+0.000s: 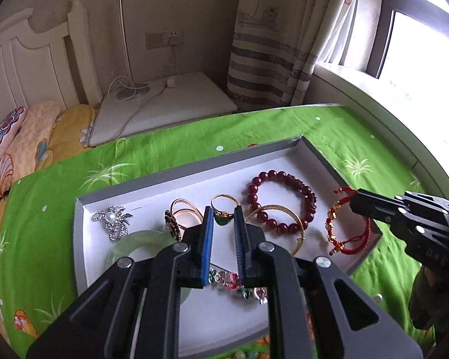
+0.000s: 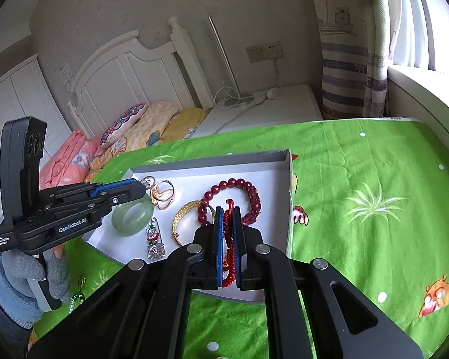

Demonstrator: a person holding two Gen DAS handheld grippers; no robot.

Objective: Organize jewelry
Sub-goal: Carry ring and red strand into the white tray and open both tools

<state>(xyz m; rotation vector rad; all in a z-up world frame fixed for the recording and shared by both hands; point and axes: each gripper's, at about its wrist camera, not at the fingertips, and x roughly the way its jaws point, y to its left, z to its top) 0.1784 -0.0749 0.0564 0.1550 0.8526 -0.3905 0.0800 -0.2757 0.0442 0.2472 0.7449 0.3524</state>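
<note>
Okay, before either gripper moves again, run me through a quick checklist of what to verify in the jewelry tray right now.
1. Right gripper closed on red cord bracelet: ok.
2. Bracelet lifted off the tray: cannot tell.
3. Cord free of dark red bead bracelet: cannot tell, they overlap.
4. Left gripper jaws apart, empty: ok.
5. Green-stone ring lined up between left jaws: ok.
6. All pieces inside tray: not ok, green beads lie on cloth.

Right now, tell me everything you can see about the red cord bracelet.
The red cord bracelet is a loop of braided red string with small gold-coloured beads along one side and a knotted end. It lies near the right end of the tray, on the white floor, just right of the dark red bead bracelet. The right gripper has its fingers closed narrowly on the cord, which runs up between the blue pads. Whether it is lifted cannot be told.
</note>
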